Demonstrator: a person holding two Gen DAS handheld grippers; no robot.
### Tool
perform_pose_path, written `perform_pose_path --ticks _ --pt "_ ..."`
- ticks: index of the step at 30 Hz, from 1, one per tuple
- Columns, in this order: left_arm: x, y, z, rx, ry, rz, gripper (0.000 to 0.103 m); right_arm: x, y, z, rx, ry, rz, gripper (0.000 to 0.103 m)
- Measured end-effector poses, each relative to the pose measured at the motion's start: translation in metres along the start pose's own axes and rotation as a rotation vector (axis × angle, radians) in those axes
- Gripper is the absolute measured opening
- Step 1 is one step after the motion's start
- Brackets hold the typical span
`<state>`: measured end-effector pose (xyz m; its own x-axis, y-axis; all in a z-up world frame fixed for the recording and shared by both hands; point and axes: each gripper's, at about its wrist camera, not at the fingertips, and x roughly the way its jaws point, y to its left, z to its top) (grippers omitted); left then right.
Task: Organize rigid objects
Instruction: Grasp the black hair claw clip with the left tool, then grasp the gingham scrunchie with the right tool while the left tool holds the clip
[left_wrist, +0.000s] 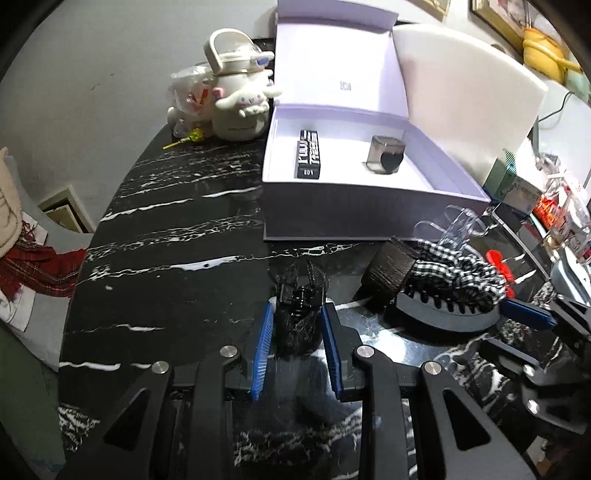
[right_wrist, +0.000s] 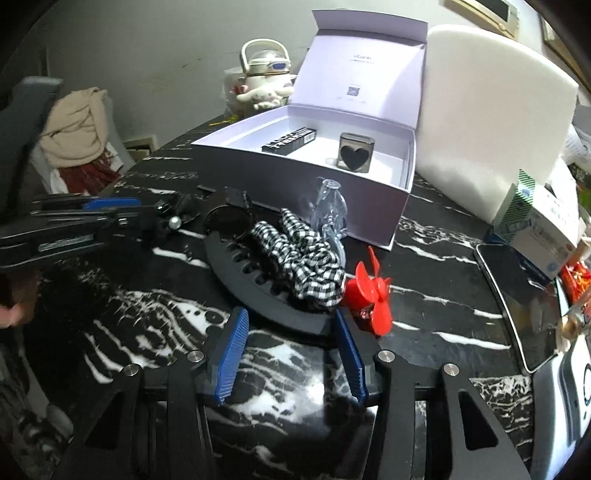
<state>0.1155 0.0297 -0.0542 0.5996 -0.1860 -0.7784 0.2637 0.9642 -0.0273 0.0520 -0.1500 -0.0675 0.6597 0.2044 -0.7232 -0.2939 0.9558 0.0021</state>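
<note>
Black fuzzy hair clip (left_wrist: 298, 314) sits pinched between the left gripper's (left_wrist: 297, 321) blue pads, low over the black marble table (left_wrist: 166, 240). Right of it, the right gripper (right_wrist: 291, 328) has narrowed around the near end of a dark curved comb clip (right_wrist: 258, 288) under a checked scrunchie (right_wrist: 303, 258), with the open lilac box (right_wrist: 295, 162) beyond.

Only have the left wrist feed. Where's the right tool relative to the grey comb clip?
Observer: Right tool straddles the near end of the grey comb clip. Jaws apart; can't tell if the pads press.
Operator: Red bit past the scrunchie?
Observer: A red claw clip, on the table right beside that tool's right finger.
Operator: Anything on my held piece?
Observer: Left tool is shut on the black hair accessory; a pearl-like bead shows on it.
</note>
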Motion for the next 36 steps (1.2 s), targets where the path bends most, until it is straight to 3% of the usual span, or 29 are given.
perform_pose_path --ticks 7,8,9,10,13,17,25,28,29,36 --pt "0.016 -0.007 0.005 0.043 0.025 0.023 0.026 -0.004 0.008 -0.008 -0.015 0.016 0.118 0.049" --pt "0.017 -0.008 0.005 0.053 0.024 0.027 0.026 -0.004 0.009 -0.008 -0.015 0.015 0.111 0.053" --pt "0.017 -0.01 0.005 0.065 0.023 0.034 0.026 -0.005 0.008 -0.008 -0.009 0.011 0.1 0.067" --pt "0.017 -0.01 0.005 0.071 0.023 0.036 0.026 -0.005 0.006 -0.007 0.0 0.006 0.097 0.073" --pt "0.013 -0.01 0.003 0.072 0.014 0.025 0.026 -0.01 -0.001 -0.007 0.024 -0.014 0.084 0.076" --pt "0.007 -0.009 0.001 0.067 -0.001 0.01 0.026 -0.008 -0.009 -0.006 0.042 -0.014 0.035 0.096" --pt "-0.004 0.002 0.006 0.044 -0.025 0.011 0.026 0.019 -0.01 0.006 0.036 0.024 0.035 0.097" --pt "-0.003 0.006 0.005 0.042 -0.017 0.002 0.026 0.027 -0.008 0.007 0.032 0.04 -0.008 0.09" --pt "-0.002 0.007 0.004 0.04 -0.015 -0.004 0.026 0.026 -0.007 0.007 0.025 0.032 -0.024 0.072" --pt "0.005 0.007 0.004 0.033 -0.001 -0.028 0.026 0.018 -0.007 0.001 -0.005 0.025 -0.015 0.042"
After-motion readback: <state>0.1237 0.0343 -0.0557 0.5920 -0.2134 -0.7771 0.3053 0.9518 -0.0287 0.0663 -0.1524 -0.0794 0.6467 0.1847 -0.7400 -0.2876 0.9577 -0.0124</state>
